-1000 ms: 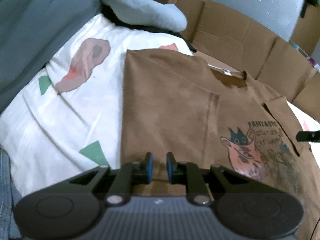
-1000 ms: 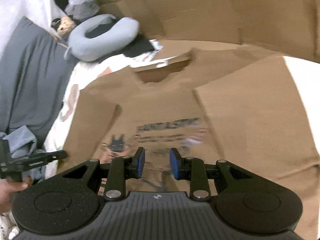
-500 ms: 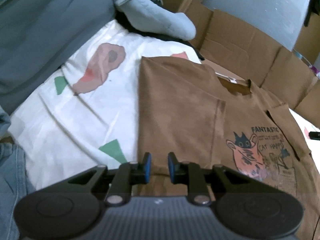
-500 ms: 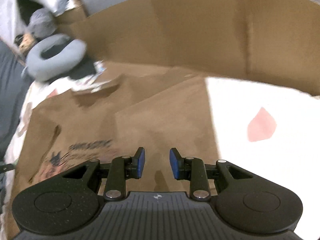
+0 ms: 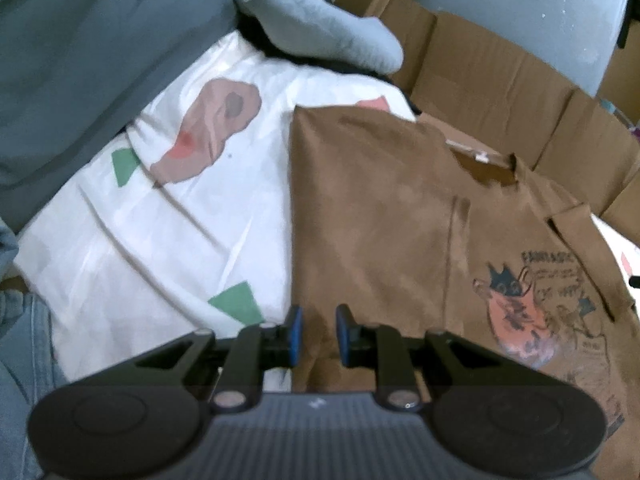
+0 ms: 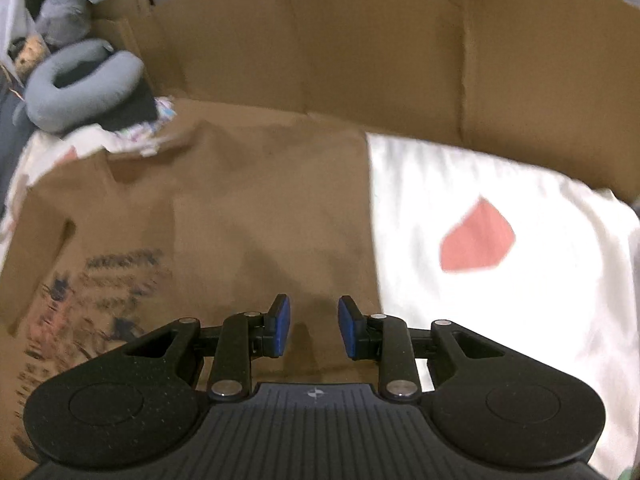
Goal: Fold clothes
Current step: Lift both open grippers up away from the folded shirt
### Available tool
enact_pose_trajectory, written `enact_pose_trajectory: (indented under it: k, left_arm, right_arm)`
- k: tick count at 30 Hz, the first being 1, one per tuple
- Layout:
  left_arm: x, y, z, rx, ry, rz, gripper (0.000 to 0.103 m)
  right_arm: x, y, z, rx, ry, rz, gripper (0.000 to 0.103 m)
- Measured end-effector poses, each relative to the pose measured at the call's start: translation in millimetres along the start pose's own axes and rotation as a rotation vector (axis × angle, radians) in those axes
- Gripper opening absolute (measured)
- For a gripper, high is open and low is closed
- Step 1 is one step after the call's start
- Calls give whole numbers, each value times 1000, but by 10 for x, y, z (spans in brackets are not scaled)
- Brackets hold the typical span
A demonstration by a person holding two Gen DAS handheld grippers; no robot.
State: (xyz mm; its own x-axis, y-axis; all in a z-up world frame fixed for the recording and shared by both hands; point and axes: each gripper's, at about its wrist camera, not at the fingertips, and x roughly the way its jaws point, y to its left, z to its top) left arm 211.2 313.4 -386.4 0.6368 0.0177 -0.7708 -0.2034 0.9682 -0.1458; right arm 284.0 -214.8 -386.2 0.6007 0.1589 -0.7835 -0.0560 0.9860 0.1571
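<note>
A brown T-shirt (image 5: pixel 380 216) with a cat print lies flat on a white patterned sheet (image 5: pixel 180 240), both side parts folded in over the front. My left gripper (image 5: pixel 317 334) is open and empty, low over the shirt's left folded edge near the hem. The shirt also shows in the right wrist view (image 6: pixel 248 216). My right gripper (image 6: pixel 311 330) is open and empty, low over the shirt's right folded part, close to its right edge.
Flattened cardboard (image 6: pixel 360 52) stands along the far side. A grey neck pillow (image 6: pixel 80 80) lies at the far left, also in the left wrist view (image 5: pixel 320 28). A grey cushion (image 5: pixel 88 52) borders the sheet's left. White sheet (image 6: pixel 500 260) lies right of the shirt.
Both grippers have let go and stand wider open. The right gripper swung right, from the shirt's print to its right edge. The left gripper drew back a little.
</note>
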Motion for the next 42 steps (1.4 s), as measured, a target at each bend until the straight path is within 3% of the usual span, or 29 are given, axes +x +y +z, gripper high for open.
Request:
enact_pose_trajectory:
  k: [9,19,21,24,31,42]
  left_arm:
    - [51,77,-100,-10,21,0,22]
    - [37,101,-71,5,36,-11,23]
    - [-1,40,-15,69,64,-8,27]
    - [-102,68,109,39,99,-39,36]
    - [-629,-10,591,33,64,-28,38]
    - [-1781,-129,1152,1,35,-10,43]
  right_arm:
    - [149,-49,-184,-65,35,-50,28]
    - [178,-236,-222,-46,20,14,26]
    - [179,-244,-158,-29,48,16,26]
    - [139,-229,-27,8,93,12,29]
    - [-247,-192,270,38,110,2,31]
    - [-1269,-218,822,99,64,66,31]
